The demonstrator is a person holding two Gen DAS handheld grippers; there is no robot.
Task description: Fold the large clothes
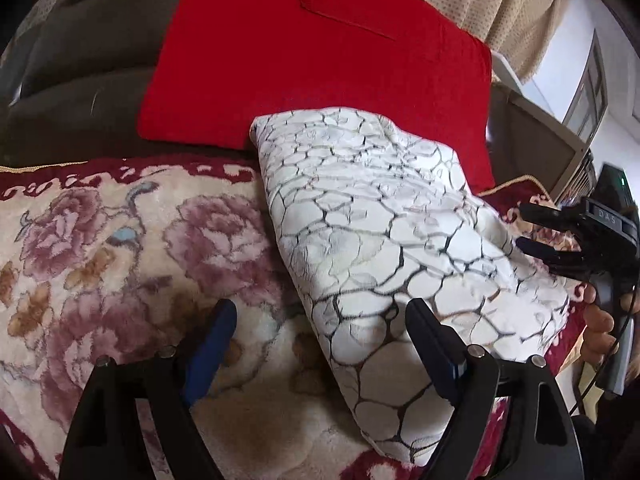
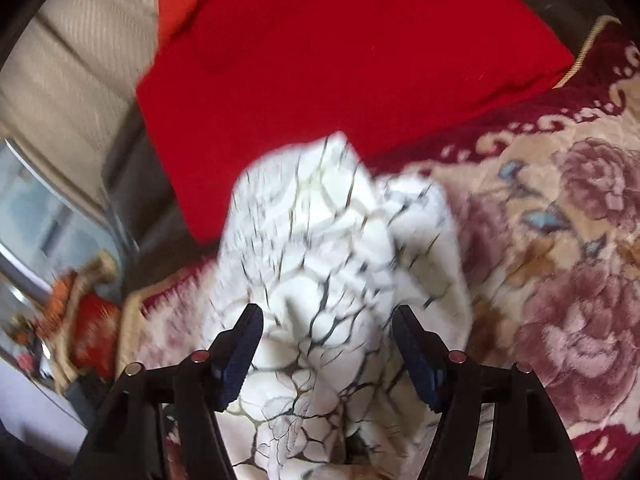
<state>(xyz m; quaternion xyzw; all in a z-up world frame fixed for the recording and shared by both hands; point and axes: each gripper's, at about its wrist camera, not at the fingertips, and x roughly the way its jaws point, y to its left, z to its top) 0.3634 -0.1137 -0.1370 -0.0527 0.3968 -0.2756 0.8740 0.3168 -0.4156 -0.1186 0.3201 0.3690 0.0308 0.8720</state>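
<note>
On the floral blanket [image 1: 120, 248] the left gripper [image 1: 320, 344] stands wide apart, holding nothing, beside the folded white crackle-print garment [image 1: 380, 220]. The right gripper [image 2: 326, 344] straddles that garment unpinched. Behind lies a red cushion [image 1: 312, 60].

Left gripper [image 1: 320, 344]: black frame, blue finger pads, silver screw heads. Right gripper [image 2: 326, 344]: same build (screws here reddish). From the left wrist view, its grey handle trails a black cable.
</note>
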